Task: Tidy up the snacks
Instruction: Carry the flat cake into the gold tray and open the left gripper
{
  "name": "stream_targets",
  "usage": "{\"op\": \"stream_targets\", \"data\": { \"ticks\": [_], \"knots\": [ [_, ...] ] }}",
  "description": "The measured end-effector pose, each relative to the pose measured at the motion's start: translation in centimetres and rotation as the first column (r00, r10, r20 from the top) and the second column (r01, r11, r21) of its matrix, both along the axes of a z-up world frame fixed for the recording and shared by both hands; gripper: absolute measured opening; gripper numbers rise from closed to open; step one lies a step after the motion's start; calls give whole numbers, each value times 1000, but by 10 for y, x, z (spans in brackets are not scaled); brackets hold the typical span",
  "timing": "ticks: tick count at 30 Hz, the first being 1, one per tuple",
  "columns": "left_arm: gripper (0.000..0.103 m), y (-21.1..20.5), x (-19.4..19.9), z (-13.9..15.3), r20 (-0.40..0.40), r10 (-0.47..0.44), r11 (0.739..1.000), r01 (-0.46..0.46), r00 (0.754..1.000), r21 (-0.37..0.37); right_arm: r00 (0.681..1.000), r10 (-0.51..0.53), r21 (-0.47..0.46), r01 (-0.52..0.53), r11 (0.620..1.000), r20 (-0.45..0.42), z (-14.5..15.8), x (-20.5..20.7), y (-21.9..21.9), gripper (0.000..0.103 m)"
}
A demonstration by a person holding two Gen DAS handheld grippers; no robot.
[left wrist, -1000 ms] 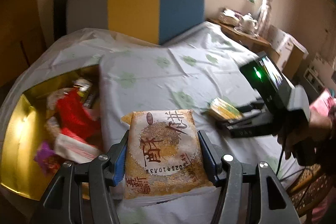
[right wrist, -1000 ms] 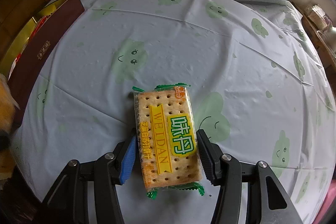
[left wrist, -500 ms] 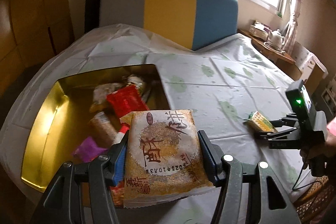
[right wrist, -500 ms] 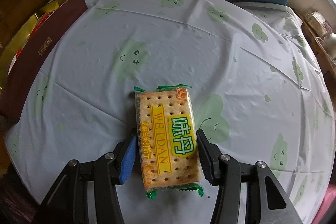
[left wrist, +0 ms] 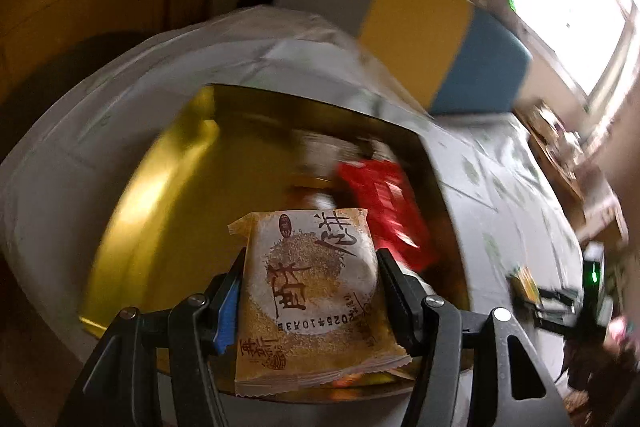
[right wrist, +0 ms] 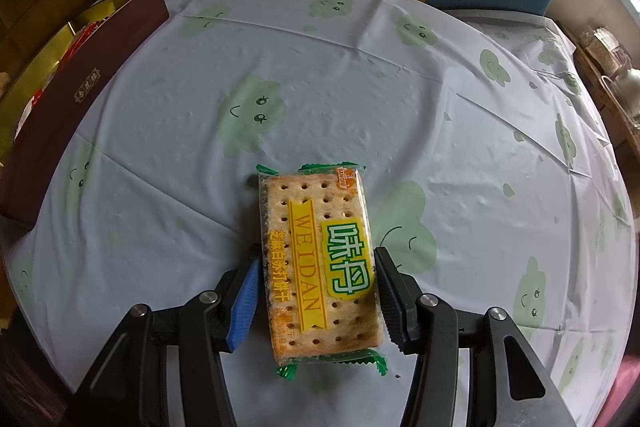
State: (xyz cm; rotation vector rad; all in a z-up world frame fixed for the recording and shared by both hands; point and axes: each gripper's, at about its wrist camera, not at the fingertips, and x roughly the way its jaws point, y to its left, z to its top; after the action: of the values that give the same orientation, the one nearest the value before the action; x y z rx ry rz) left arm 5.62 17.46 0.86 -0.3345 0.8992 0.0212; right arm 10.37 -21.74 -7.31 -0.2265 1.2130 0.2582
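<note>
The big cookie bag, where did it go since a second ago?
The left gripper carried the cookie bag from over the tablecloth to above the gold box, gripping it throughout. The right gripper stayed put around the cracker pack on the tablecloth.

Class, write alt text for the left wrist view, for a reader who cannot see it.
The left gripper holds a tan pastry packet above a gold tin containing a red packet and other blurred snacks. The tin sits on a white tablecloth; far right, the right gripper grips a cracker pack.
</note>
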Motion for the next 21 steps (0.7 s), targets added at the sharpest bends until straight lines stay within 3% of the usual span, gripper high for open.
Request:
{"op": "stream_targets", "data": {
  "ticks": [7,13,15,21],
  "knots": [
    [61,39,16,3,-31,70,997,-71,997,-30,1000,11,-15,-11,1000,0,2,1,5,54],
    [61,43,61,-6,-90,63,993,-71,994,-95,1000,15,-22,-15,1000,1,2,0,9,54],
    [61,45,78,-14,-112,103,986,-116,988,-117,1000,18,-25,-18,1000,3,2,0,10,54],
    [61,39,119,-44,-176,95,990,-110,980,-82,1000,22,-21,-22,1000,-1,2,2,8,54]
  ]
}}
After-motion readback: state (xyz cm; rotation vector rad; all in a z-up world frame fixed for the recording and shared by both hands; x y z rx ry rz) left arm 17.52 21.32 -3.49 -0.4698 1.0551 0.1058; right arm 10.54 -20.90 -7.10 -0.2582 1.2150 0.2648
